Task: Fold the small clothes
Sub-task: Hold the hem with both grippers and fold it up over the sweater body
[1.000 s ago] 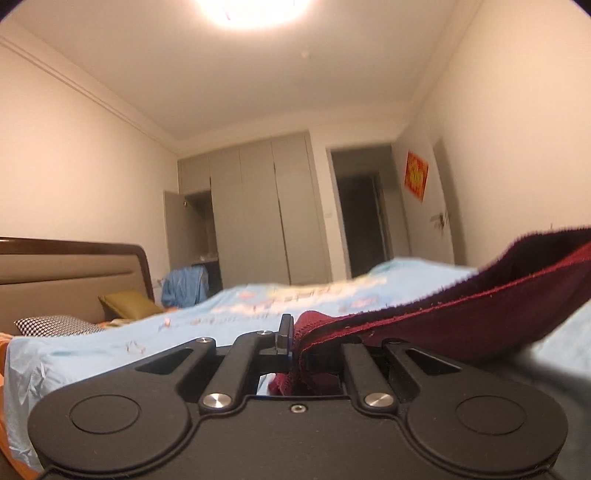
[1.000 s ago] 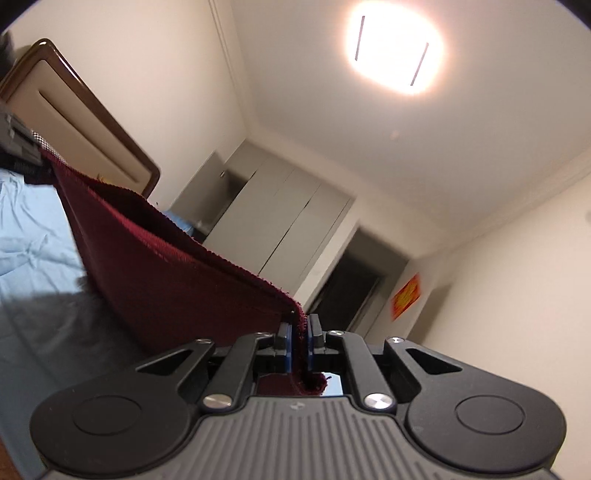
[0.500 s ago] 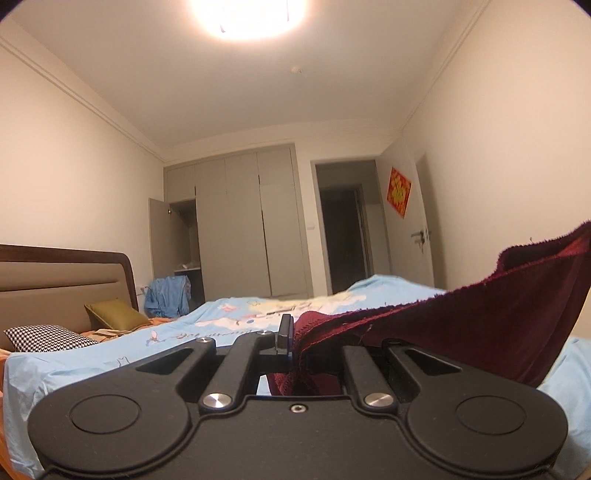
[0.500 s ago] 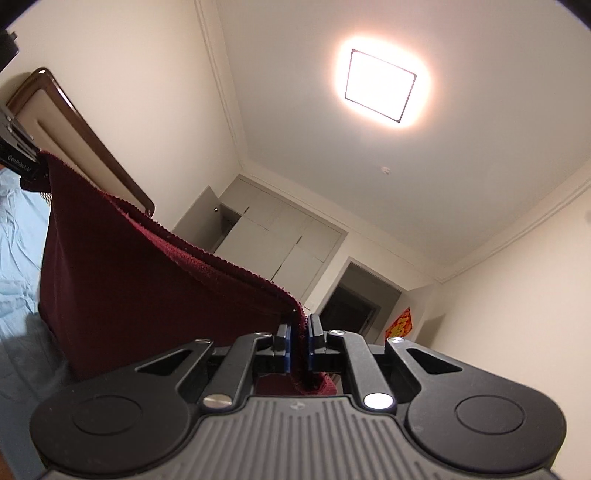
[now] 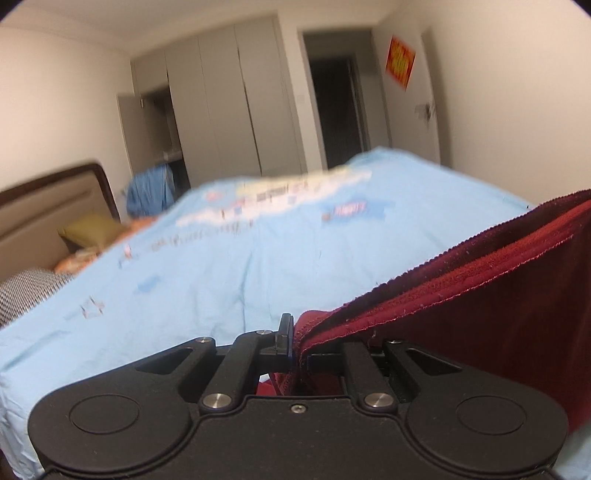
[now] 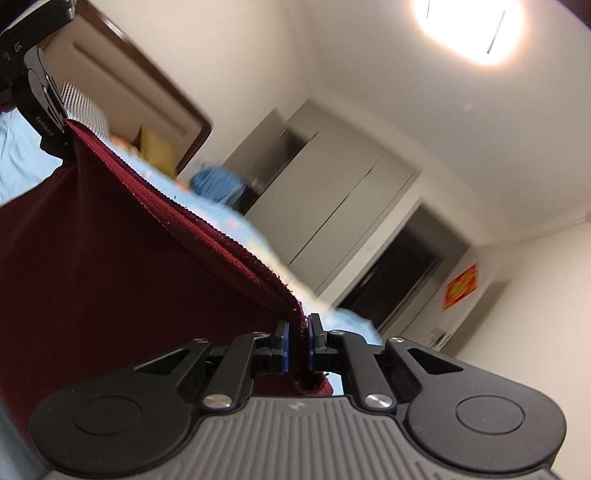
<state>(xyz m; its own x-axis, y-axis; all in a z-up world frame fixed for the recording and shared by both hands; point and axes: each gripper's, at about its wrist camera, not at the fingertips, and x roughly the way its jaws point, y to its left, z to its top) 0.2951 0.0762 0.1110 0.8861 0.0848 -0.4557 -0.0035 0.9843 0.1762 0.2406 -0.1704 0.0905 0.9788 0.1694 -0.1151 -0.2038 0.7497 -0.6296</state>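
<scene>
Bedroom with a blue-sheeted bed (image 5: 229, 266); left gripper (image 5: 295, 338) and right gripper (image 6: 298, 341) each pinch a dark red cloth (image 6: 110, 266), stretched taut between them above it.

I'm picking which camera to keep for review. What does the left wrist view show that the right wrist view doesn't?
Only the left wrist view shows the wide top of the blue bedspread and the right door's handle. Only the right wrist view shows the ceiling light and the left gripper from outside, clamped on the dark red cloth. Both show that cloth, the grey wardrobe, headboard, and red wall sign. The right gripper grips the other corner.
</scene>
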